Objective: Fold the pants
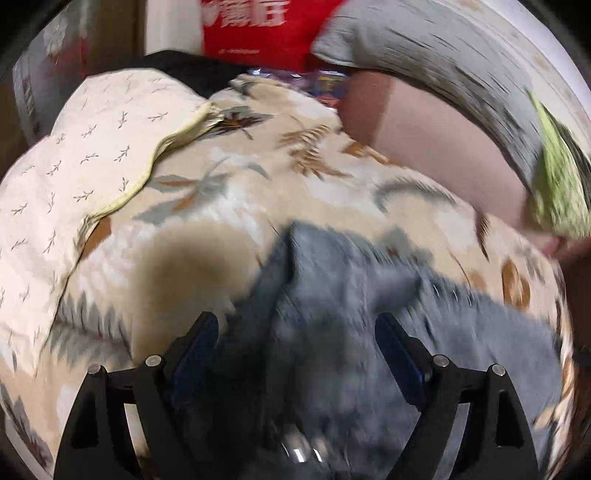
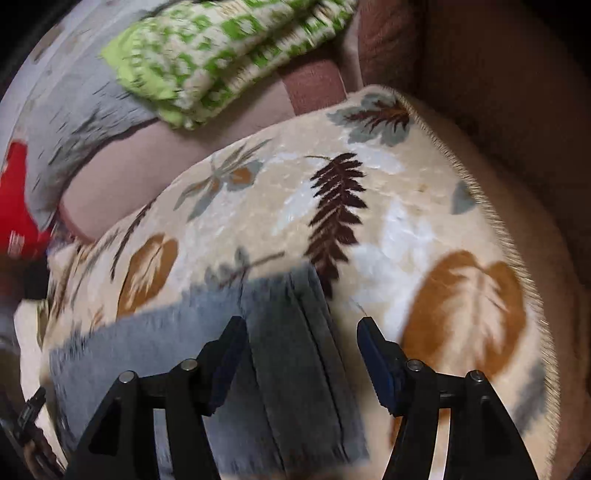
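Grey denim pants (image 2: 295,350) lie on a cream plush blanket printed with brown, orange and grey leaves (image 2: 388,221), which covers a bed. The left gripper (image 1: 295,332) hovers above the blurred grey cloth (image 1: 351,295) with its jaws wide; nothing is pressed between them. The right gripper (image 2: 301,332) points down at a seamed edge of the pants, its jaws spread apart on either side of the cloth, the pads clear of it. A cream quilted cover with small twig marks (image 1: 74,166) lies at the left; a green-and-white patterned cloth (image 2: 221,62) and a red package with white lettering (image 1: 258,29) lie beyond the blanket.
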Demonstrator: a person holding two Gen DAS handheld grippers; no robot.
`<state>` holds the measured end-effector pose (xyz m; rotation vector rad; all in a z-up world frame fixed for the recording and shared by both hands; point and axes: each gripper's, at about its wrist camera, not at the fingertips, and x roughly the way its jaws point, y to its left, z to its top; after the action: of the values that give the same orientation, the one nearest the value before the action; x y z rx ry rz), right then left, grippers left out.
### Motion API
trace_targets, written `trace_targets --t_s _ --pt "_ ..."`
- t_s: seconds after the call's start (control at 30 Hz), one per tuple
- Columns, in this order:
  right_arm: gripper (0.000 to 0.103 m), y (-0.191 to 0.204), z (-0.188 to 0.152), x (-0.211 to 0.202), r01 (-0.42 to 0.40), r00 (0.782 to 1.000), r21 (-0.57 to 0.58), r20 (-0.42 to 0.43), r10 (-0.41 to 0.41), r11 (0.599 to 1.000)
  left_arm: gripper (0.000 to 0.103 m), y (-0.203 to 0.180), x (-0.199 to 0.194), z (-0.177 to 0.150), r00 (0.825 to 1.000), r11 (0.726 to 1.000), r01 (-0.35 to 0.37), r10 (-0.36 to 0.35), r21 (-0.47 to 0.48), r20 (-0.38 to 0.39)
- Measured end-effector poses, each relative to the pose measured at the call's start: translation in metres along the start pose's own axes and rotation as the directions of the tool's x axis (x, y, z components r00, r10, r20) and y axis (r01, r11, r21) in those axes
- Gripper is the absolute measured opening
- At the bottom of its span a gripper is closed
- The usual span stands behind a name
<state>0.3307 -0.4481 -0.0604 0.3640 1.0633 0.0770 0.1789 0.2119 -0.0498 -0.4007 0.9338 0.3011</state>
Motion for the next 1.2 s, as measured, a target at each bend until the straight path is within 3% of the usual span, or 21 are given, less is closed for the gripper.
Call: trace_targets --t_s 0.1,0.23,0.4,0.47,0.5,0.77,0.9,0.93,1.0,1.2 --pt "0.066 0.002 0.008 0.027 -0.014 1.000 0.036 -0.024 0.015 0.999 0.083 0.014 0.020 0.025 0.999 0.998 0.028 -0.030 -0.062 -0.024" --pt "0.066 -0.004 0.001 0.033 -0.015 0.999 0.027 -0.049 0.016 1.000 0.073 0.011 0.042 0.041 0.995 0.993 0.080 -0.085 -0.086 -0.056" --pt "0.066 -0.016 0.010 0.029 -0.031 0.998 0.041 -0.044 0.033 0.999 0.042 0.000 0.069 0.047 0.988 0.991 0.094 -0.105 -0.096 -0.115" --pt "0.066 -0.019 0.015 0.027 -0.054 0.998 0.054 -0.041 0.056 0.997 0.019 -0.005 0.074 0.048 0.986 0.993 0.094 -0.103 -0.073 -0.128" --pt "0.066 -0.019 0.017 0.026 -0.073 0.996 0.057 -0.038 0.075 0.996 0.016 -0.008 0.076 0.049 0.988 0.995 0.077 -0.083 -0.057 -0.127" --pt "0.063 0.003 0.026 0.049 -0.068 0.996 -0.012 -0.061 0.067 0.998 0.019 -0.015 0.093 0.047 0.983 0.995 0.079 -0.089 -0.068 -0.160" --pt "0.019 0.016 0.026 0.067 0.003 0.995 -0.079 -0.097 -0.010 0.997 0.020 -0.010 0.097 0.051 0.979 0.990 0.095 -0.112 -0.103 -0.171" --pt "0.018 0.019 0.026 0.065 0.005 0.996 -0.094 -0.090 -0.013 0.996 0.003 -0.011 0.096 0.053 0.980 0.992 0.086 -0.101 -0.094 -0.172" --pt "0.016 0.026 0.025 0.058 0.028 0.997 -0.128 -0.068 -0.037 0.991 0.002 -0.013 0.092 0.055 0.984 0.995 0.073 -0.082 -0.066 -0.160" --pt "0.016 0.036 0.028 0.020 0.032 0.999 -0.127 0.017 -0.030 0.991 0.002 -0.011 0.058 0.062 0.985 0.986 0.147 -0.153 -0.074 -0.082"
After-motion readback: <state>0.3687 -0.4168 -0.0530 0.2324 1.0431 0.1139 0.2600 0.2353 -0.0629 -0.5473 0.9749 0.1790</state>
